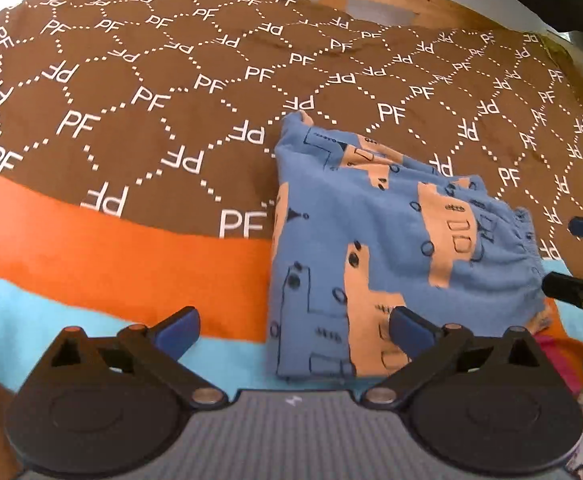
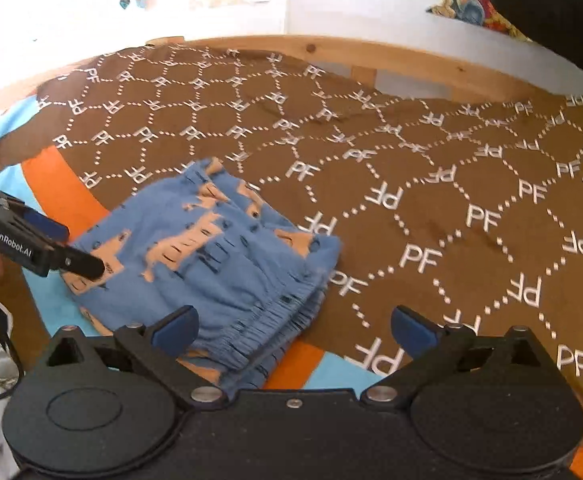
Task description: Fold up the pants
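The pants (image 1: 375, 232) are blue with peach shapes and lie folded into a compact stack on the brown patterned blanket (image 1: 131, 92). In the right wrist view the pants (image 2: 215, 264) show their gathered waistband toward me. My left gripper (image 1: 293, 330) is open and empty, its right finger over the near edge of the pants. It also shows in the right wrist view (image 2: 71, 248) at the left edge of the pants. My right gripper (image 2: 293, 328) is open and empty, just in front of the waistband. Its fingertips (image 1: 571, 280) show at the right edge of the left wrist view.
The blanket has an orange band (image 1: 111, 248) and a light blue band (image 1: 31, 320) near me. A wooden bed rail (image 2: 371, 56) runs along the far side, with a white wall behind. A dark object (image 2: 551, 8) hangs at the top right.
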`<state>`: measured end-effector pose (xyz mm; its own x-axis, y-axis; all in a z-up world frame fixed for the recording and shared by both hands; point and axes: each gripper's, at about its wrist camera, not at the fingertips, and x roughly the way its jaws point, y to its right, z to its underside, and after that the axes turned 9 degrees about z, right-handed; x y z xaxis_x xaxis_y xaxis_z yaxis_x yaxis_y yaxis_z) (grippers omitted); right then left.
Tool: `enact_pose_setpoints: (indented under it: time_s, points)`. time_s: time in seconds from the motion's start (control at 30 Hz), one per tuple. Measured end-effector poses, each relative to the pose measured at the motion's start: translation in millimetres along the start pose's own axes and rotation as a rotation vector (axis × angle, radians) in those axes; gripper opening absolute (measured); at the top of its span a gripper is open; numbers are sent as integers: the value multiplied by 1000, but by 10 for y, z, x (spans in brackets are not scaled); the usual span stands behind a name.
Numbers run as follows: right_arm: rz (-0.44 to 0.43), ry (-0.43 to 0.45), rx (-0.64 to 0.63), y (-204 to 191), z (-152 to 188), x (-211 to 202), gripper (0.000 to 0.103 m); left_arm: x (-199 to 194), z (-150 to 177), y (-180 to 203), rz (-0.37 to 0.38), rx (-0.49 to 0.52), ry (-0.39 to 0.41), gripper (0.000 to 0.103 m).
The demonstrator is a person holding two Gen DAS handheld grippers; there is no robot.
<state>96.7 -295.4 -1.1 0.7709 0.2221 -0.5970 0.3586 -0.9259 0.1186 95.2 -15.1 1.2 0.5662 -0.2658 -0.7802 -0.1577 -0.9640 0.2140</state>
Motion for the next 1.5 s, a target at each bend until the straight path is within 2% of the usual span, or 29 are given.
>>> enact_pose_setpoints:
  time_s: [0.07, 0.13, 0.27, 0.53, 0.6, 0.7, 0.8, 1.0, 1.3, 1.4, 1.5]
  points:
    - [2, -21, -31, -62, 25, 42, 102, 18, 45, -3, -7, 11, -18, 103]
    - [10, -93, -78, -136, 95, 154, 102, 30, 105, -5, -9, 3, -19, 103]
    - [-6, -133, -47, -134, 116, 184, 102, 0, 157, -13, -8, -31, -14, 103]
    - [19, 3, -67, -187, 26, -15, 102, -13, 189, 0, -5, -26, -14, 103]
    - [24, -9, -84, -204, 37, 11, 102, -17, 194, 3, -5, -25, -14, 103]
    - [42, -72, -126, -235, 112, 119, 102, -20, 200, 10, -6, -24, -11, 103]
    - [23, -100, -91, -199, 135, 155, 102, -22, 211, 23, -10, -17, -9, 103]
    - [24, -67, -104, -223, 124, 103, 102, -27, 215, 21, -9, -17, -5, 103]
    - [35, 78, -73, -207, 35, -63, 102, -38, 238, 31, -6, -10, 11, 103]
    - [70, 63, -56, -186, 63, -15, 102, -39, 241, 35, -7, -9, 14, 103]
    - [102, -7, -34, -143, 114, 110, 102, -36, 250, 37, -6, -4, 18, 103]
